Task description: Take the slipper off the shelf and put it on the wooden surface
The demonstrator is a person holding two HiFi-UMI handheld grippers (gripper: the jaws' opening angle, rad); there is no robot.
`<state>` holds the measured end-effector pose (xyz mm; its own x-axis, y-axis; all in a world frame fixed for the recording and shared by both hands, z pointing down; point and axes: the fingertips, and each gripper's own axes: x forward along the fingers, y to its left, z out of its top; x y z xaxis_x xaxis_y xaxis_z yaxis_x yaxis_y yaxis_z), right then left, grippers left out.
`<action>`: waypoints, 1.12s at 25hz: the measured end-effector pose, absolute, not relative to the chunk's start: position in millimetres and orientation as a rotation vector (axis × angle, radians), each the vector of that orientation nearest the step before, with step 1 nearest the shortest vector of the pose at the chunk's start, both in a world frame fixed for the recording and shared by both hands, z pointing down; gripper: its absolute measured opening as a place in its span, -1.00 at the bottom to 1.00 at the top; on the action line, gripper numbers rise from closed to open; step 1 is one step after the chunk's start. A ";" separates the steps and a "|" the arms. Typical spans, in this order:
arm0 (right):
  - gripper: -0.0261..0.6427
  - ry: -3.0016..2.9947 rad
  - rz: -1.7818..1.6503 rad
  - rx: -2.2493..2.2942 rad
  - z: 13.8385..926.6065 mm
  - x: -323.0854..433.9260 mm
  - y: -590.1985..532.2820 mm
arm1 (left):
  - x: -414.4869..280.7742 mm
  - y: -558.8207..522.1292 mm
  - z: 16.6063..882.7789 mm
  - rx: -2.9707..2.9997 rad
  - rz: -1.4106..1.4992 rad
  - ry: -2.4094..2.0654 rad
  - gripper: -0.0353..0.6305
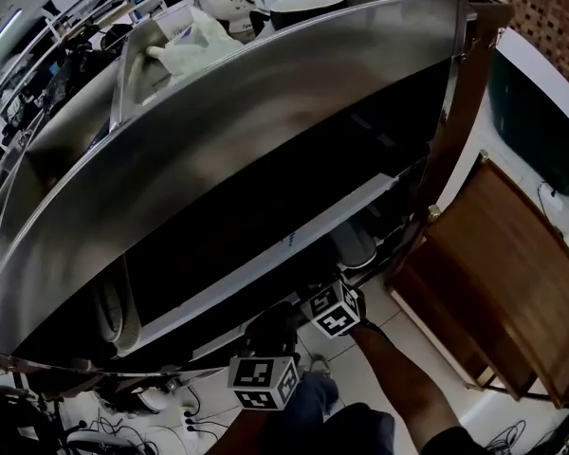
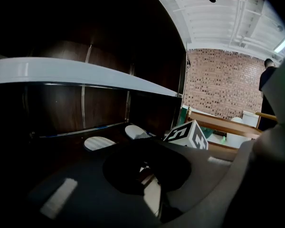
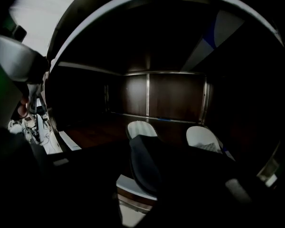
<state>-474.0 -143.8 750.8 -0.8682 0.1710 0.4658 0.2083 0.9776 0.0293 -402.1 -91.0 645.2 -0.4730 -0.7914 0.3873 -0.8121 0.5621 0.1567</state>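
The right gripper (image 3: 149,175) is shown with jaws spread about the nearer slipper (image 3: 140,146) on the dark shelf (image 3: 92,133); the left gripper (image 2: 147,175) is held spread, empty. If pinched shallowly, the slipper may be dropped short of the wooden surface (image 1: 493,273).

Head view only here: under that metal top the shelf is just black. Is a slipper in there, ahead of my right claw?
Observer: Yes. The right gripper view shows a slipper straight ahead on the dark shelf.
Operator: Just the one?
Observer: No, a second slipper lies beside it, to its right in that view.
Operator: Which end of the first one faces me?
Observer: Its dark upper is toward the camera, and its pale insole lies farther in.
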 end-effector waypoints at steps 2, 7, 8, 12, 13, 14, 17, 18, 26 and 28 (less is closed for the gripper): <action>-0.49 -2.631 -0.152 -0.282 758.5 -483.3 -144.7 | -409.7 -90.6 648.1 1.290 0.068 -2.386 -0.88; -0.39 -2.537 -0.246 -0.339 778.9 -507.3 -138.9 | -424.5 -86.4 651.3 1.272 0.058 -2.395 -0.88; -0.38 -2.508 -0.255 -0.342 785.8 -510.2 -138.9 | -426.2 -84.8 652.4 1.267 0.057 -2.395 -0.88; -0.39 -2.429 -0.265 -0.303 808.9 -516.7 -143.9 | -434.5 -73.2 656.9 1.236 0.060 -2.399 -0.88; -0.43 -2.418 -0.252 -0.294 812.7 -517.4 -144.8 | -436.3 -70.2 658.1 1.227 0.057 -2.400 -0.88; -0.47 -2.412 -0.234 -0.285 814.9 -518.1 -145.9 | -437.6 -67.6 659.1 1.220 0.054 -2.399 -0.88; -0.72 -2.405 -0.157 -0.246 814.6 -519.9 -152.0 | -439.1 -62.2 659.4 1.210 0.053 -2.394 -0.88; -0.83 -2.401 -0.132 -0.238 813.8 -518.4 -154.0 | -438.3 -60.7 659.1 1.209 0.054 -2.392 -0.88; -0.89 -2.423 -0.144 -0.251 784.0 -484.0 -139.8 | -420.1 -55.8 647.5 1.212 0.065 -2.358 -0.88; -0.89 -2.424 -0.162 -0.259 775.7 -471.7 -133.8 | -408.5 -60.4 640.5 1.233 0.065 -2.352 -0.88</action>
<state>-471.7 -133.8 775.7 -0.7460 0.1432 0.6503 0.2287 0.9723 0.0482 -408.5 -60.4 640.5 -0.4787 -0.7632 0.4340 -0.7859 0.5929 0.1757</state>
